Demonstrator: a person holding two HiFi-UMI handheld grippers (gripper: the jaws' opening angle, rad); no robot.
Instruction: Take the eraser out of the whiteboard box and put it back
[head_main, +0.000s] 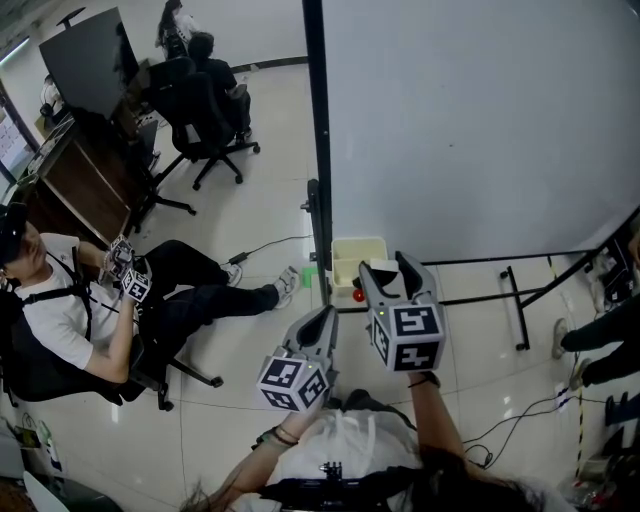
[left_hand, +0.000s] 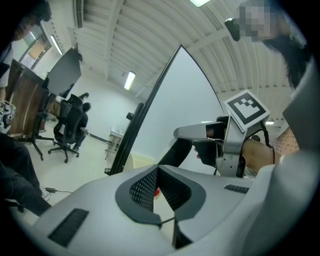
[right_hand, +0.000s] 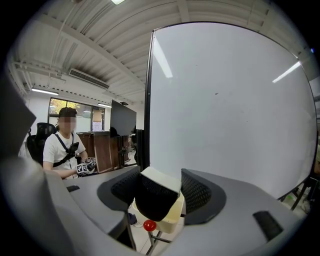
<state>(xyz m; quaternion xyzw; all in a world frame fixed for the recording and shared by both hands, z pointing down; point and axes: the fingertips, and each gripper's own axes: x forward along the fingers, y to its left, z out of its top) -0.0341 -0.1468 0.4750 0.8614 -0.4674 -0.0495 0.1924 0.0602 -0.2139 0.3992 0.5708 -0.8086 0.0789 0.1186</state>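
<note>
The eraser (right_hand: 154, 197), black felt with a white back, sits between the jaws of my right gripper (right_hand: 157, 182), which is shut on it. In the head view the right gripper (head_main: 387, 268) holds the eraser (head_main: 380, 264) just above the cream box (head_main: 350, 247) at the foot of the whiteboard (head_main: 480, 120). In the right gripper view the box (right_hand: 172, 220) shows below the eraser, with a red knob (right_hand: 149, 225) under it. My left gripper (head_main: 322, 322) hangs to the left and nearer me, jaws together and empty; its tips (left_hand: 163, 220) meet in the left gripper view.
A black whiteboard frame post (head_main: 316, 120) runs down beside the box, and the stand's foot (head_main: 515, 300) lies on the floor to the right. A seated person (head_main: 70, 300) holding grippers is at the left, with office chairs (head_main: 205, 130) and a desk (head_main: 80, 180) behind. A cable (head_main: 265, 245) crosses the floor.
</note>
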